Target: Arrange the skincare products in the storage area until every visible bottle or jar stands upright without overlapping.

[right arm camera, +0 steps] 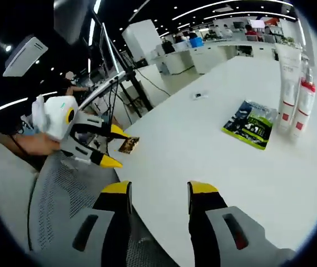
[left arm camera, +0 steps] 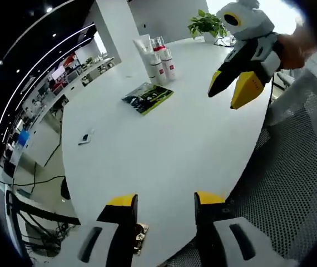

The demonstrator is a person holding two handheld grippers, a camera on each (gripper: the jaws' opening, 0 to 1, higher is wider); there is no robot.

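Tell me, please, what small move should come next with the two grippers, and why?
Probably carry the right gripper toward the bottles. Both the right and the left gripper are open and empty, and the bottles stand far across the white table, beyond the green packet.

No legible text, labels too small

Bottles point(left arm camera: 159, 60) upright on table point(left arm camera: 164, 144), booklet point(left arm camera: 147, 98) before them.

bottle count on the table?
3: a white tube and two red-capped bottles, upright, clustered at the far end beyond the green packet. More may hide behind.
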